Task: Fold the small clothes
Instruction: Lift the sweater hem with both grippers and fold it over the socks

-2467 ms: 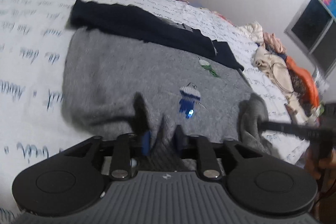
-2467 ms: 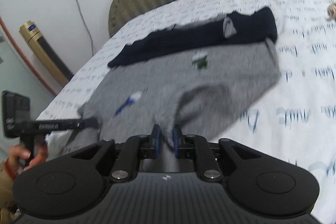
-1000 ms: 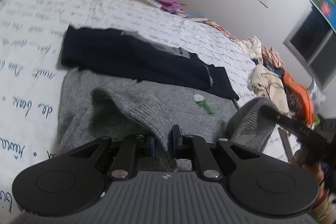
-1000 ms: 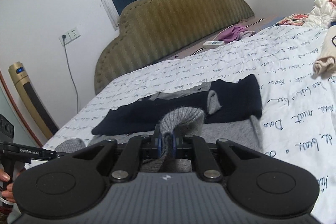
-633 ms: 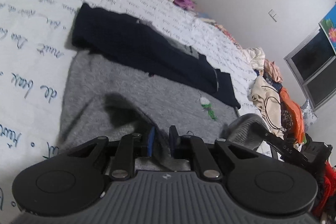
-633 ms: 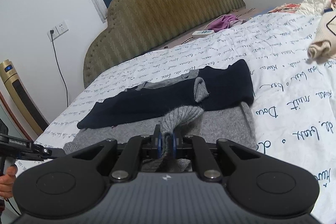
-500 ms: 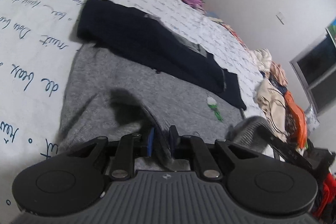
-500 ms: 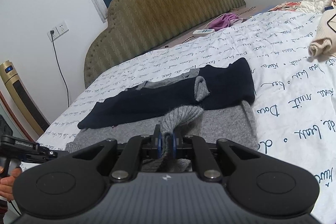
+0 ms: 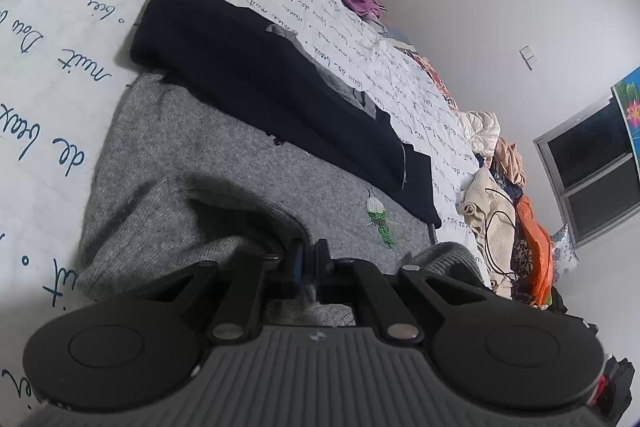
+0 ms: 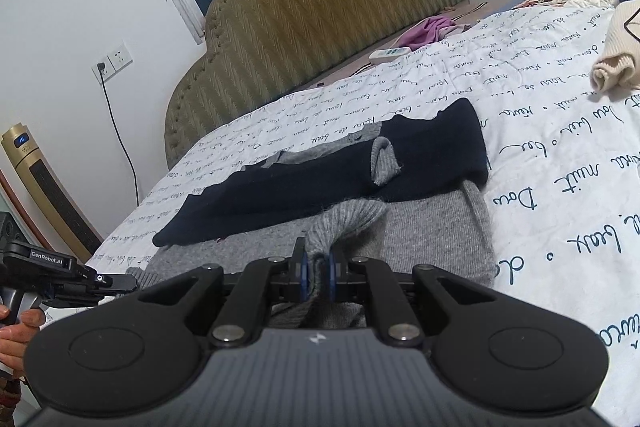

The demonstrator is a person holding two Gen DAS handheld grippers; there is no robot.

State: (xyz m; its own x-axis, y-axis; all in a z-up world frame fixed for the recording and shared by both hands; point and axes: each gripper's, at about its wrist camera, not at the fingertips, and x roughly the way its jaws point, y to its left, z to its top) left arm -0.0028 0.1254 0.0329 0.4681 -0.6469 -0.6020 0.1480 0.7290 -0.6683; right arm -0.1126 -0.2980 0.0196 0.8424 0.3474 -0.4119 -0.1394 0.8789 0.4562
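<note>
Grey sweater is lying on the bed, its near hem being lifted by both clenched tongs, left and right, apparently to fold it upward.

A bed in script-printed sheets is carrying a grey sweater. A clothes pile is lying along its far edge.

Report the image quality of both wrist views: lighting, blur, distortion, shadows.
Left wrist view: sharp, evenly lit by indoor light, strong fisheye bending of the printed bedsheet; a soft shadow sits under the raised fold of the grey sweater; the window is dark. Right wrist view: also sharp, the headboard curved by the lens, corners vignetted black, no glare.
</note>
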